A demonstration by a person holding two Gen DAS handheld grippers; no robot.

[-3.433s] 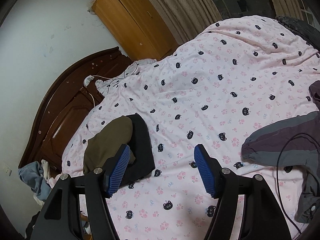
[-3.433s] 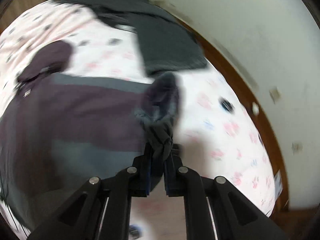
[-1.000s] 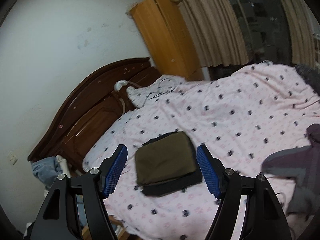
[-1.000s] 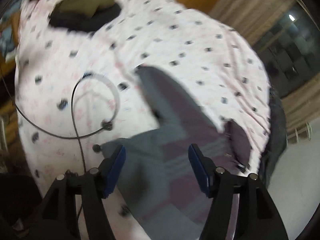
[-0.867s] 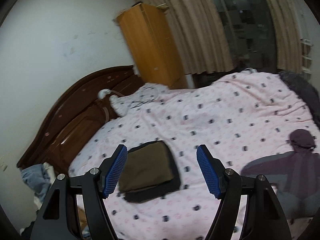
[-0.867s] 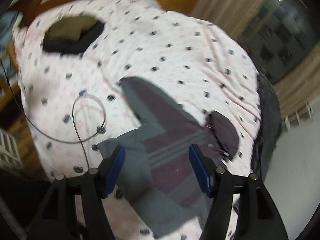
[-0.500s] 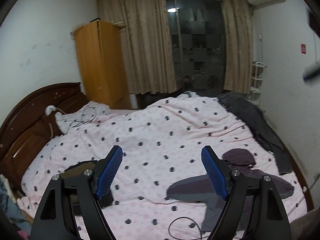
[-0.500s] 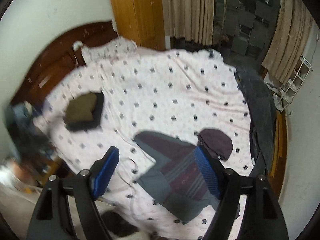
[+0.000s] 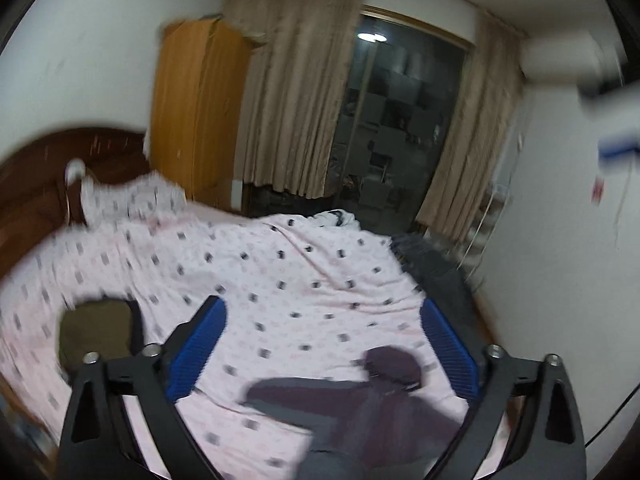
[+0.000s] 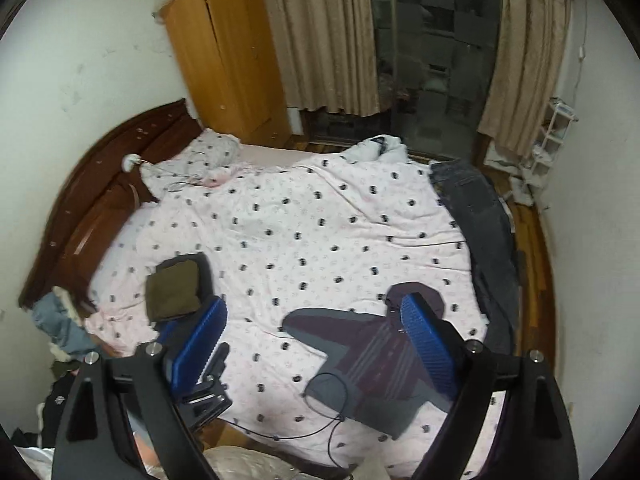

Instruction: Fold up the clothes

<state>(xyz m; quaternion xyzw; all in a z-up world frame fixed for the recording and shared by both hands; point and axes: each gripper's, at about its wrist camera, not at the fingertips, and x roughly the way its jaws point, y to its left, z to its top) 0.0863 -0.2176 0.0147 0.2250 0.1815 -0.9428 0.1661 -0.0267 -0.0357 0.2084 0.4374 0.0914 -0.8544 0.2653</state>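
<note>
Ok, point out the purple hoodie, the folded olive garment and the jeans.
purple hoodie (image 10: 384, 364), right wrist view, on its striped chest.
folded olive garment (image 10: 173, 289), right wrist view, on its top face.
jeans (image 10: 478, 204), right wrist view, on one leg.

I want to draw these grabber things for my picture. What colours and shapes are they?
Both look alike. The left gripper and the right gripper each have two black frames shaped like open triangles, joined with shiny silver bolts. Each frame carries a long bright blue ribbed pad. A thin black cable loops across the bed.
</note>
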